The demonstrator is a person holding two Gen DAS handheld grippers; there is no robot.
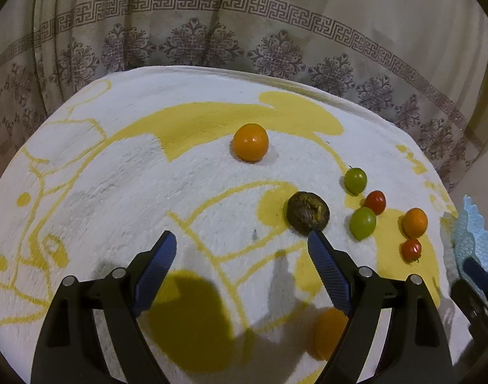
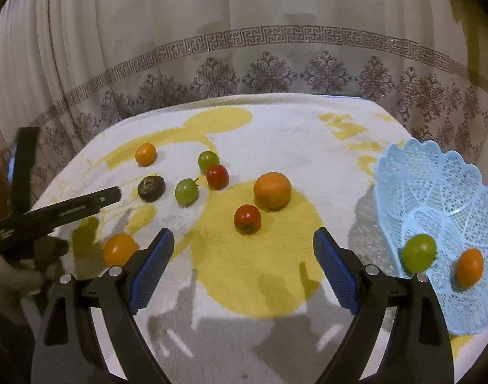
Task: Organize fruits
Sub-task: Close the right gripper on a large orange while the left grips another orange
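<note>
Fruits lie loose on a white and yellow towel [image 2: 276,134]. In the right wrist view: three oranges [image 2: 272,190], [image 2: 145,154], [image 2: 119,249], two green fruits [image 2: 186,191], [image 2: 208,161], two red fruits [image 2: 247,218], [image 2: 217,176] and a dark brown fruit [image 2: 151,188]. A light blue lace basket [image 2: 436,192] at the right holds a green fruit [image 2: 419,253] and an orange [image 2: 469,267]. My right gripper [image 2: 244,249] is open and empty above the towel. My left gripper [image 1: 242,248] is open and empty, its right finger beside the dark fruit [image 1: 308,212].
A patterned curtain [image 2: 244,48] hangs behind the table. The towel's edges mark the table's far and side limits. The left gripper's body [image 2: 61,211] shows at the left of the right wrist view. The basket's edge [image 1: 476,233] shows at the right of the left wrist view.
</note>
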